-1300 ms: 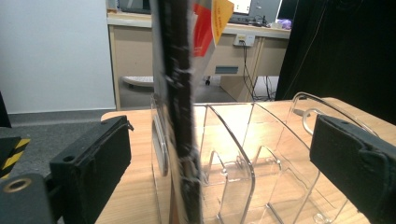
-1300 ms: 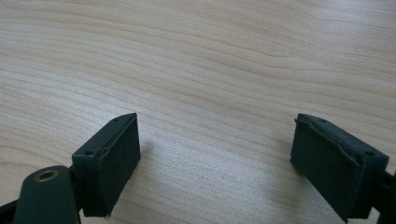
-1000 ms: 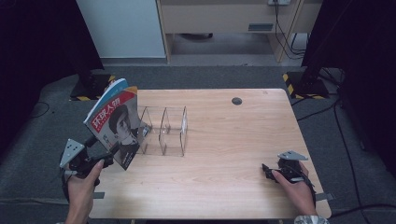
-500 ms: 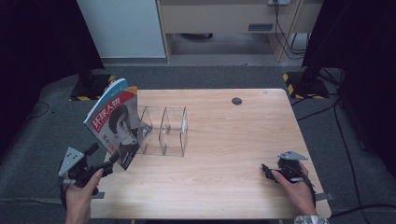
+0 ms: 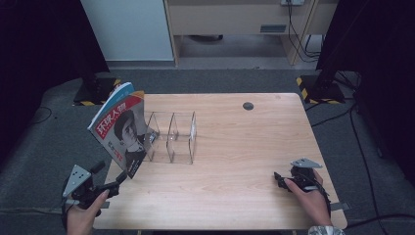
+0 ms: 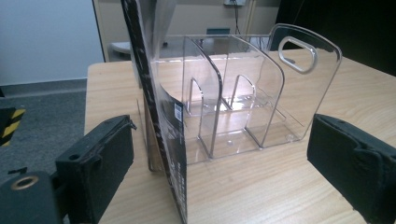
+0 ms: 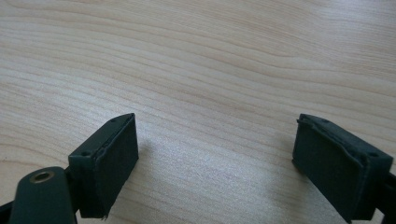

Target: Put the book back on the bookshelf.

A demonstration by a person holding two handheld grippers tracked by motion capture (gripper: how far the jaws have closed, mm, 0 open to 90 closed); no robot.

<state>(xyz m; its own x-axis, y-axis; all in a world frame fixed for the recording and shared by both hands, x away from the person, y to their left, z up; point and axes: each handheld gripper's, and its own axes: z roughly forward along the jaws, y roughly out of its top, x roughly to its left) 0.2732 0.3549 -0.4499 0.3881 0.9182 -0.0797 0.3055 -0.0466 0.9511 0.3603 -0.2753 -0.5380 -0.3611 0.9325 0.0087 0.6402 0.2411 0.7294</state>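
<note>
Place: lab or studio recording bay
Floor: grey carpet [image 5: 58, 142], trailing cables [image 5: 364, 147]
Surround: black curtains [image 5: 377, 49], hazard-taped stand bases [image 5: 313, 90]
Furniture: lone wooden desk [image 5: 235, 147], white cabinet [image 5: 129, 29]

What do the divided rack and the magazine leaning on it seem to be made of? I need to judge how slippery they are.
Rack: clear hard plastic, probably acrylic; the table shows through and its edges glint. Magazine: glossy coated paper, judging by its shiny printed cover and thin edge.
</note>
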